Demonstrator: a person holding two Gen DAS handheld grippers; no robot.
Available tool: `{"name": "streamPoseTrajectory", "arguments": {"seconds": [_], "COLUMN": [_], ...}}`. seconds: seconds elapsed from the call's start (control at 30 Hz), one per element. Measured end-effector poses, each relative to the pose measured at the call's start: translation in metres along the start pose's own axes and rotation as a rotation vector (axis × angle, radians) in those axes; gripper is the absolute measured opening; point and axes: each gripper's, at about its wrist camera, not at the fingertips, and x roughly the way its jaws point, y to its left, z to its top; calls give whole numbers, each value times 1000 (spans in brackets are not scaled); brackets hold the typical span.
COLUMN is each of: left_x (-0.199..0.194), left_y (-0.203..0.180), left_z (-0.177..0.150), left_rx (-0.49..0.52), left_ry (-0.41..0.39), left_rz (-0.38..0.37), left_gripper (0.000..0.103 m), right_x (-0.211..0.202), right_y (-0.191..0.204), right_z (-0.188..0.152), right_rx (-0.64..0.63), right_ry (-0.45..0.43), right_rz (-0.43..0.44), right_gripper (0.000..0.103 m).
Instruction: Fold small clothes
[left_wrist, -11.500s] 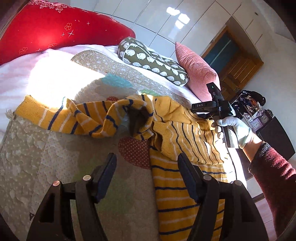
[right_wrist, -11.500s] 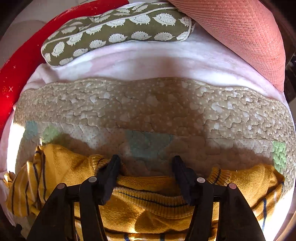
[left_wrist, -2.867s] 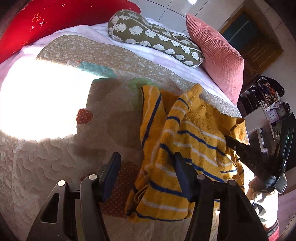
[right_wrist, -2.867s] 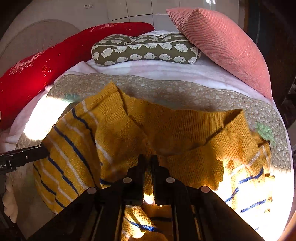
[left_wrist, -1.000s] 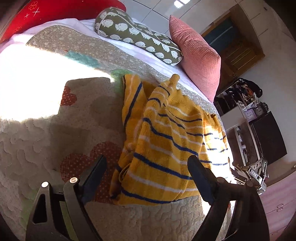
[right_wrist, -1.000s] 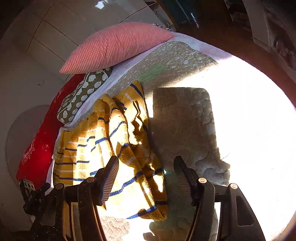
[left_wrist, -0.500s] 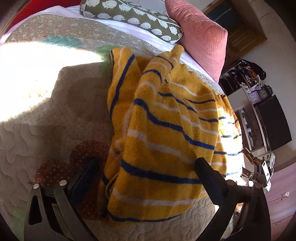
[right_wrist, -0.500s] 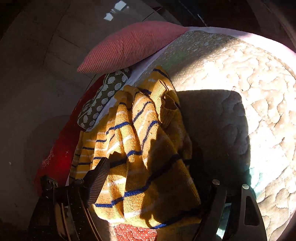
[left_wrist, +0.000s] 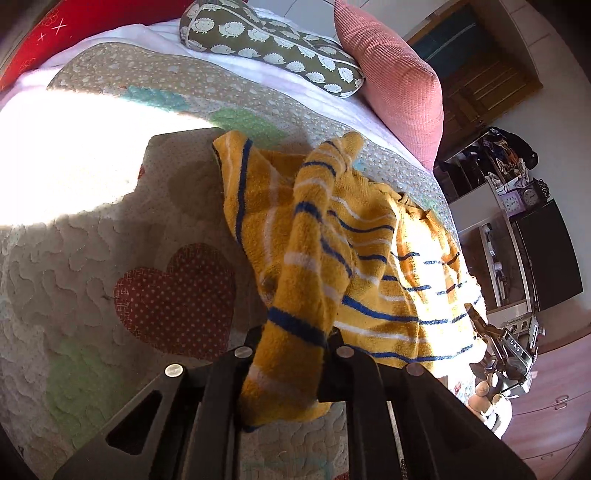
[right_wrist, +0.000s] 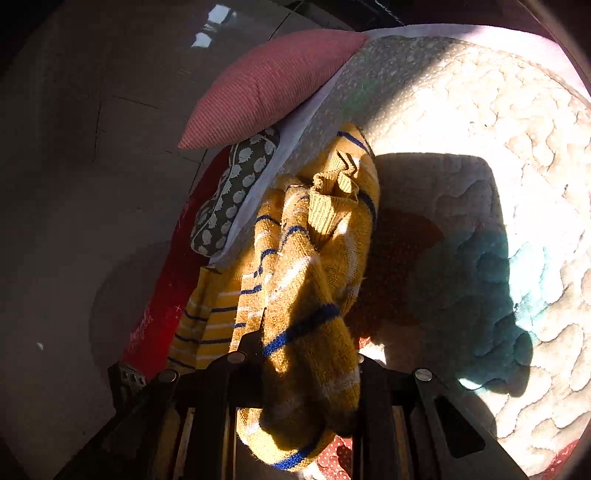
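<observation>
A small yellow sweater with blue and white stripes lies partly folded on the quilted bedspread. My left gripper is shut on its near hem and lifts that edge off the quilt. My right gripper is shut on the opposite end of the hem, and the sweater bunches up between its fingers. The right gripper also shows at the right edge of the left wrist view, gripping the sweater's far corner.
A hedgehog-print bolster, a pink cushion and a red pillow line the head of the bed. A red heart patch is left of the sweater. Shelves and a dark cabinet stand beyond the bed's right edge.
Both grippers were open around the sweater's near hem half a second ago. Both have now closed on it and raised the hem.
</observation>
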Motion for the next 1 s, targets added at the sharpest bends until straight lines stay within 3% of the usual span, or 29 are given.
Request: {"name": "streamPoseTrajectory", "arguments": {"seconds": [0.13, 0.23, 0.33, 0.4, 0.53, 0.6, 0.7, 0.77, 0.83, 0.93, 0.97, 1.0], "left_x": [-22, -33, -39, -51, -89, -106, -123, -130, -139, -152, -156, -160], "left_y": [14, 27, 42, 48, 52, 53, 50, 43, 41, 48, 53, 59], "left_z": [-37, -72, -94, -102, -117, -130, -149, -158, -167, -175, -178, -181], "left_rx": [-25, -44, -70, -86, -75, -88, -76, -44, -22, -34, -46, -60], "left_ry": [-1, 2, -3, -24, -139, -183, -224, -235, -240, -261, -268, -273], "left_rz": [-15, -11, 7, 10, 114, 141, 181, 210, 222, 233, 238, 242], "left_gripper": [12, 15, 19, 21, 38, 43, 47, 50, 52, 54, 55, 57], "right_x": [-25, -43, -54, -67, -106, -115, -96, -59, -17, 35, 43, 44], "right_y": [3, -4, -14, -12, 14, 40, 81, 100, 99, 65, 51, 37], "right_z": [-37, -73, -101, -112, -108, -98, -82, -68, -52, -28, -19, -9], "right_rx": [4, -20, -108, -145, -230, -300, -406, -445, -411, -271, -244, -214], "right_ry": [30, 46, 33, 4, -133, -169, -135, -66, 17, 126, 124, 104], "right_rz": [48, 20, -157, -193, -344, -381, -350, -299, -276, -241, -300, -375], "right_gripper": [21, 23, 33, 38, 39, 41, 41, 41, 41, 40, 32, 8]}}
